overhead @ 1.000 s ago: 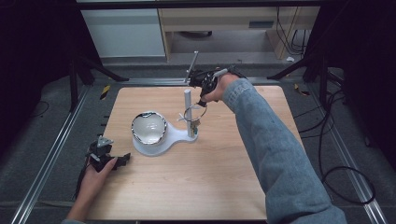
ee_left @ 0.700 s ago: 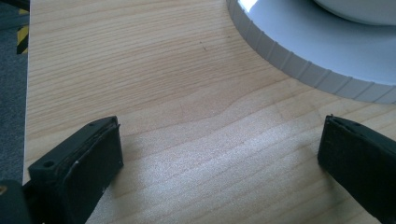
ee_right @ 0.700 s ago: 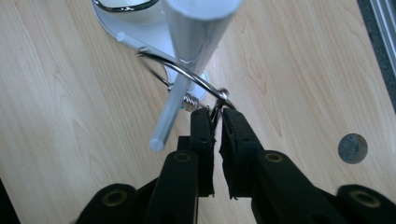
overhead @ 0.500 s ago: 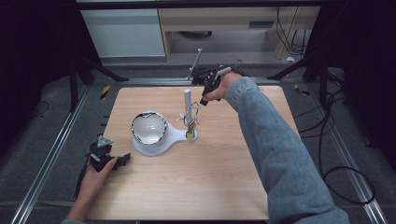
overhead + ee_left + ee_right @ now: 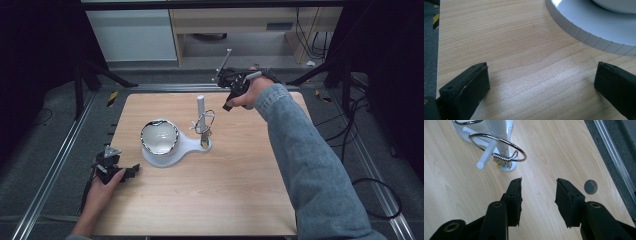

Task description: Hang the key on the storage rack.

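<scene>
Key ring (image 5: 499, 147) hanging on level peg (image 5: 487, 152)

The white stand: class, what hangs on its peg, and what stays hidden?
A metal ring with a small coiled spring hangs on a peg of the white stand. Small coloured bits below the spring are partly covered, so what they are cannot be told.

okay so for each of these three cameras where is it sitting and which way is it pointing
High view: above the person's side, facing forward and down on the table; both forearms, left gripper, right gripper.
Left gripper view: low over the table, facing the white stand base; its jaws stand wide apart.
Right gripper view: above the table, facing the post's metal ring; its jaws, just opening, hold nothing.
Shared: the stand and the wood.
</scene>
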